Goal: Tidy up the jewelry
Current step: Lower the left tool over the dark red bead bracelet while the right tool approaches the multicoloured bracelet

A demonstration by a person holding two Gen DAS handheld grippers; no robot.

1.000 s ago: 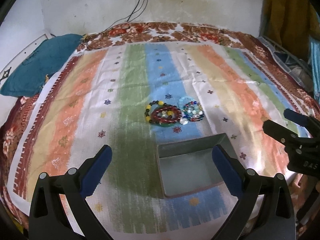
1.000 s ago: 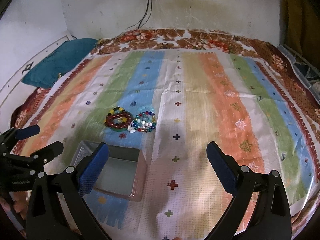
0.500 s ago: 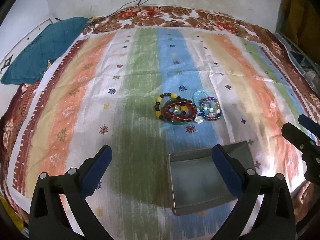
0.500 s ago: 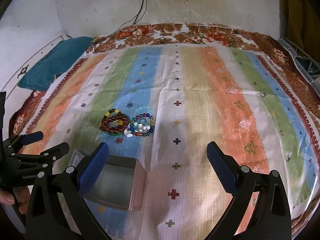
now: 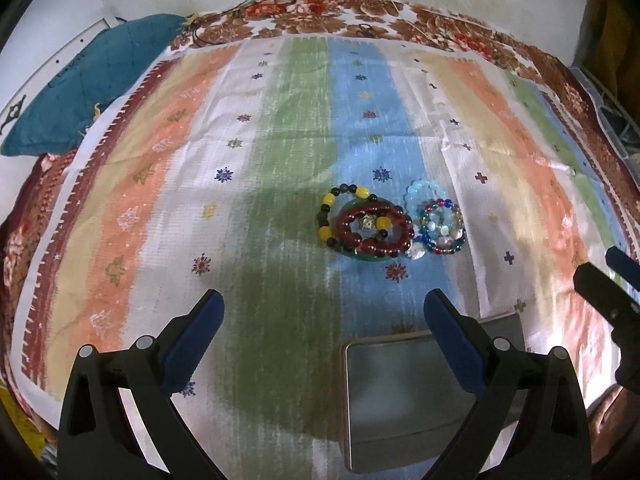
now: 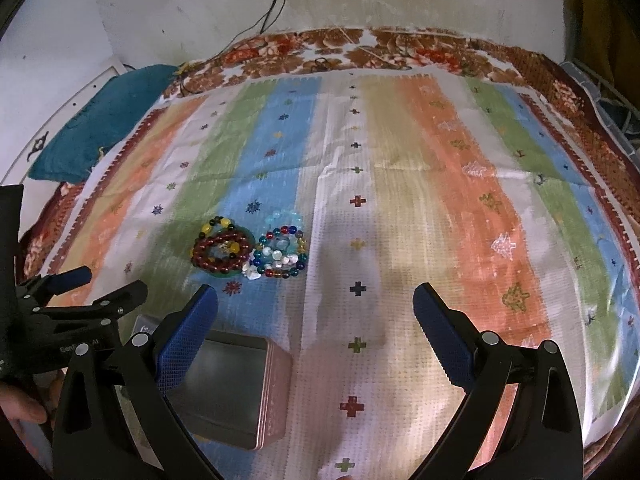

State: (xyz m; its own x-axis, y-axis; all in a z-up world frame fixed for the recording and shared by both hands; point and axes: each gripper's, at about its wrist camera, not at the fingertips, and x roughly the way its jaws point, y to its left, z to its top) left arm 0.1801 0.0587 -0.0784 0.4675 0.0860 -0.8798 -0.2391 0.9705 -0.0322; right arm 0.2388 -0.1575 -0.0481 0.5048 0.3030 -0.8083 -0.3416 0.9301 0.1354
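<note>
I hold the left gripper [image 5: 323,322] above the near part of the bed with its jaws spread wide and nothing between them. The right gripper [image 6: 315,310] is in the same condition: jaws wide apart, no load. Just below and to the right of the left gripper sits an open metal tin [image 5: 404,396], which looks empty; in the right wrist view the same tin [image 6: 232,388] lies at near left, partly behind that gripper's left finger [image 6: 188,334]. Farther out, on the blue stripe of the striped cloth [image 5: 280,168], the bracelets lie in two touching heaps. The left heap holds a dark red bead bracelet [image 5: 376,230] overlapping a yellow and black one [image 5: 332,216], with what looks like a green ring beneath. The right heap holds a mixed coloured bead bracelet [image 5: 440,228] over a pale blue one [image 5: 424,192]. A teal pillow [image 5: 92,80] lies at far left, well apart. My judgement: no bracelet is in the tin yet, so this is the approach before the first pick. The next move calls for advancing one gripper to a heap, lowering it and closing on a single bead strand without dragging its neighbours.
</note>
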